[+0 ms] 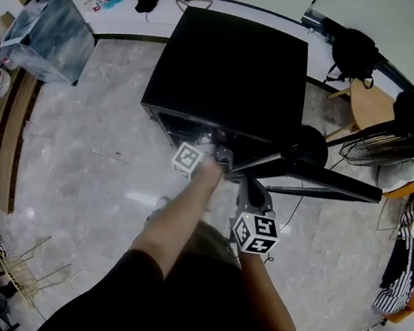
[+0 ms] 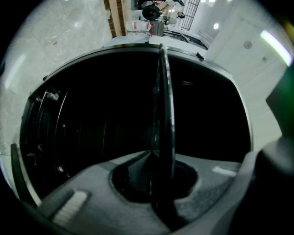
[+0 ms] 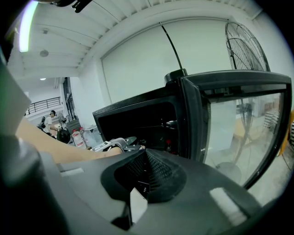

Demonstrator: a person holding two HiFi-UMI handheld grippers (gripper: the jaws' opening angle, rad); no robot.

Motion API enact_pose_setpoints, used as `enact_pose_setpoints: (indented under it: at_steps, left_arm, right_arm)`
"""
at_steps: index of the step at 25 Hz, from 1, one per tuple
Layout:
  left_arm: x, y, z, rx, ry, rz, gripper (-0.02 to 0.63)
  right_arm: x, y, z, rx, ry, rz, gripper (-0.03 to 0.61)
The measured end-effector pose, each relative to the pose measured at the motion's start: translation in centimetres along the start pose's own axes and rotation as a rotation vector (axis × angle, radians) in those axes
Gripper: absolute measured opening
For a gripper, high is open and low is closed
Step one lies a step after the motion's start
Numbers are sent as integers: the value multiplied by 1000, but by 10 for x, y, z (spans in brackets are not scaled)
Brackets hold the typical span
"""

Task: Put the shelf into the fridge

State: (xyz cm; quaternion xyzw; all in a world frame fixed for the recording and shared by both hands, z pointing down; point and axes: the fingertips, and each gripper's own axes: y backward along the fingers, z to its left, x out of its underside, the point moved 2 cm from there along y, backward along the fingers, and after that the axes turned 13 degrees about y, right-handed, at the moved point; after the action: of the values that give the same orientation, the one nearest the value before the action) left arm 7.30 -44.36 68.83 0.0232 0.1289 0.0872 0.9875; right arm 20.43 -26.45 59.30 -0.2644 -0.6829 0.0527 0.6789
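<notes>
A small black fridge (image 1: 228, 65) stands on the marble floor with its glass door (image 1: 318, 179) swung open to the right. My left gripper (image 1: 214, 143) reaches into the fridge's open front. It is shut on the shelf (image 2: 163, 114), a thin dark glass plate that shows edge-on between the jaws of this left gripper (image 2: 161, 183), running into the dark fridge interior (image 2: 82, 137). My right gripper (image 1: 253, 191) hangs just in front of the door, shut with nothing in it. Beyond this right gripper (image 3: 144, 167) show the fridge (image 3: 138, 114), its door (image 3: 229, 133) and my left gripper (image 3: 112, 144).
A standing fan (image 1: 400, 137), a round wooden table (image 1: 370, 103) and a black backpack (image 1: 355, 48) are right of the fridge. A grey box (image 1: 48, 23) sits at the back left. A wire rack (image 1: 26, 273) lies on the floor at the near left.
</notes>
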Motion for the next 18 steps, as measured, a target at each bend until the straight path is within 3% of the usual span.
enact_pose_setpoints:
  at_steps: [13,18]
  left_arm:
    - [-3,-13,-1,15,15,0,25]
    - [-3,-9,-2,56,64,16,115]
  right_arm:
    - [5,9,-2,40,18,11,-2]
    - [8,10,-4,57,-8,9,-2]
